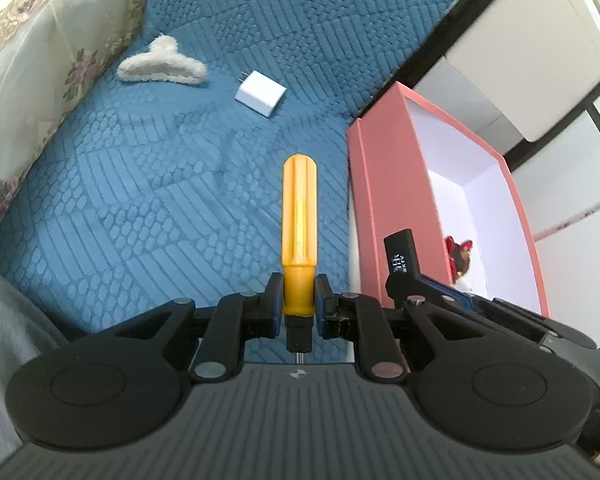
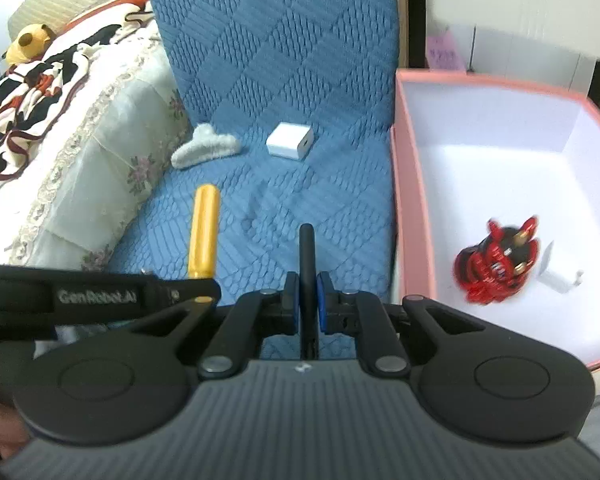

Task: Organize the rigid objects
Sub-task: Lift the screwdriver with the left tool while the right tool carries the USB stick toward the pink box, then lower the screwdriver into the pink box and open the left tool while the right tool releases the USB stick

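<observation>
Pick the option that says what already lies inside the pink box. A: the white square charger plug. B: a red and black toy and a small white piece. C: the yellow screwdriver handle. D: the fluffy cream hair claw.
B: in the right wrist view the red and black toy and the small white piece lie on the white floor of the pink cardboard box.

The left gripper (image 1: pixel 299 300) points steeply downward, its blue-padded jaws clamped tight on something held between them; the right gripper (image 2: pixel 308 300) sits just beside it at a like tilt, jaws pinched on a thin item too
</observation>
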### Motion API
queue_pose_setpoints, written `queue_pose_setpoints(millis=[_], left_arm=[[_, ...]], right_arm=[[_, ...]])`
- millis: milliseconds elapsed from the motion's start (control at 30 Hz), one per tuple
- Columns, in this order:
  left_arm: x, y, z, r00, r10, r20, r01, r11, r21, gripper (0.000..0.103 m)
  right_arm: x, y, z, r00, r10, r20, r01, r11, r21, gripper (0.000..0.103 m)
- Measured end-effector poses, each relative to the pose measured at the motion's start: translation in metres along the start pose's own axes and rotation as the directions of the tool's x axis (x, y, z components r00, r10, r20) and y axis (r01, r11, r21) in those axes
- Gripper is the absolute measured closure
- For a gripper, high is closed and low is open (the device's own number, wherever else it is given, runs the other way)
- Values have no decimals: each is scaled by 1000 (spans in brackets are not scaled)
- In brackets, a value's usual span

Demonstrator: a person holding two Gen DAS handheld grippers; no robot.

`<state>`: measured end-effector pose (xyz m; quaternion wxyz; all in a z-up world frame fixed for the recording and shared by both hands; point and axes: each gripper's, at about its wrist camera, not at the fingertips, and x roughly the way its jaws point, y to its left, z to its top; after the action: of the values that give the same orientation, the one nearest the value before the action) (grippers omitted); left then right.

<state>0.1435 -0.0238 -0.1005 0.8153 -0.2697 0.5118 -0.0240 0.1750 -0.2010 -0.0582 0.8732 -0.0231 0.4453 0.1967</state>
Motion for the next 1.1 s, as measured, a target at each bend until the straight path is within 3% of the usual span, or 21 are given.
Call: queue_pose_setpoints(millis=[333,567,833,1100], left_arm=[[-37,-35,-1,1000,5,22,-6,999,47,84],[-48,-74,8,998,-29,55,26,998,53,84],[-49,-141,17,989,-105,104,90,986,138,84],[-21,-203,19,987,-131,92,109,971,214,84]], right_arm=[[-55,-15,17,997,17,71,-19,1000,22,91],[-85,-40,30,992,11,127,-15,999,33,91],[-115,-88,35,981,-48,186,34,996,79,91],[-120,-141,32,975,-104,194,83,990,115,91]])
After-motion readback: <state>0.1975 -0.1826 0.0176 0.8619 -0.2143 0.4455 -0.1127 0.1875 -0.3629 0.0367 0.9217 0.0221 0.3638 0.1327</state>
